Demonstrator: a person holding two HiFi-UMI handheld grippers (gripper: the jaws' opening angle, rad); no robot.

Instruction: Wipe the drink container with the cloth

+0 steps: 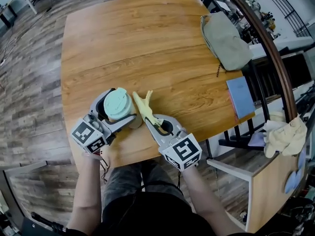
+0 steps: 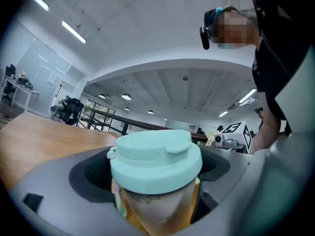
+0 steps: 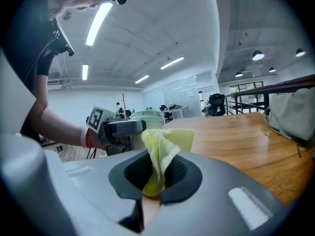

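On the wooden bench, near its front edge, the left tongs clasp the mint-lidded drink container, while the right tongs pinch a yellow cloth just beside it.

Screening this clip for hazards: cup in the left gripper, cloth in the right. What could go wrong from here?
1. The right gripper pinches the yellow cloth at one bunched end; rubbing could tug it free, or bring hard jaw against the cup.
2. The left gripper clamps the cup just under its lid; a sideways push may twist it in the jaws.
3. Both are near the front edge of the table, so a slipped cup could fall off.
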